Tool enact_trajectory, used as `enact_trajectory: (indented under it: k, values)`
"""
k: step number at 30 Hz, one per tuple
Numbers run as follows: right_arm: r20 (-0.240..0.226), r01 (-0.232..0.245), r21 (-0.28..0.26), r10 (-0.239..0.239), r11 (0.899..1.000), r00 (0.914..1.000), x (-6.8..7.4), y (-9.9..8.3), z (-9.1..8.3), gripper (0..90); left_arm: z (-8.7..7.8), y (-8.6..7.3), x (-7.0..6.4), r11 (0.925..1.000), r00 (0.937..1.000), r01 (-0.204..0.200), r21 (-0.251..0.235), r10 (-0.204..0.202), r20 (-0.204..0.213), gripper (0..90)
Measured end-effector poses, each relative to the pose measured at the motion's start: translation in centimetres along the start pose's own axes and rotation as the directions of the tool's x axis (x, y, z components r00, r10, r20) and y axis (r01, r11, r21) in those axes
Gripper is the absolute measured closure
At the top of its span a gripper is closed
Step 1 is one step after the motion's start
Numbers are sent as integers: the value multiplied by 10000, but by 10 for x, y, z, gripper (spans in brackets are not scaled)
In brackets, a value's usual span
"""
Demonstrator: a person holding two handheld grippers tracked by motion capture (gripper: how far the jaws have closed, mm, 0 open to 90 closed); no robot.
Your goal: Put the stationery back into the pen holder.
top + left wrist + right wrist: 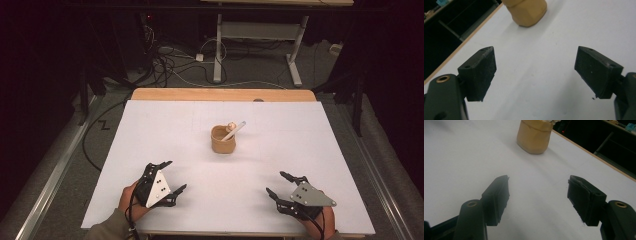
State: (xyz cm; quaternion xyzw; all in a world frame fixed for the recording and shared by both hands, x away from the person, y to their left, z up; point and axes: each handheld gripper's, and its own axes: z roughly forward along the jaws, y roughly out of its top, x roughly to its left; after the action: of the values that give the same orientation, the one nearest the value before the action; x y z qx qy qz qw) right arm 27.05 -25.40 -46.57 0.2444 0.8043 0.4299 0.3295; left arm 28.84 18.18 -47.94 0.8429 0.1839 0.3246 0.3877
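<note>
Evidently an opening stance, nothing yet taken hold of. Tan cup (223, 139) upright near the middle of the white table (150, 150), with a white stick (235, 130) leaning out over its rim toward the far right and a small rounded piece (231, 125) at the rim beside it (too small to tell what exactly).

Left gripper (167, 176) well short of the cup, on the near left side of it, jaws spread wide and empty; bare white surface between the pads in the left gripper view, cup (527, 11) up ahead and slightly left of the gap. Right gripper (281, 184) likewise well short of the cup, on its near right side, jaws parted with nothing between them; cup (534, 136) ahead in the right gripper view, the stick's end (548, 121) just peeking above the rim.

Step in hand, by judgement: the approach, before any contact. Next move likely calls for one gripper to steady the cup by its wall while the other comes in from above for the stick, closing on the slim shaft where it clears the rim. Care needed there: a light cup, easily tipped or nudged by a sideways pull.
</note>
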Motion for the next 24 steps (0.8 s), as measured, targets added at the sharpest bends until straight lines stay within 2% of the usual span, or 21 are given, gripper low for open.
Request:
enact_trajectory:
  k: [5, 8, 13, 24]
  values:
    - [-6, -52, 37, 52, 10000, 10000, 0, -1, 1, 337, -4, -17, 4, 9976, 9981, 604, 349, -607, 65, 171]
    - [-28, -57, 88, 57, 9999, 10000, 0, -2, 1, 337, -9, -23, 4, 9956, 9966, 811, 464, -817, 123, 171]
    - [-18, -76, 93, 76, 9999, 10000, -1, -2, 1, 336, -12, -23, 3, 9961, 9970, 772, 429, -776, 55, 173]
    - [121, 115, -7, -115, 9999, 9999, 3, 2, -3, 336, -14, -20, 0, 9973, 9976, 648, 336, -655, 203, 173]
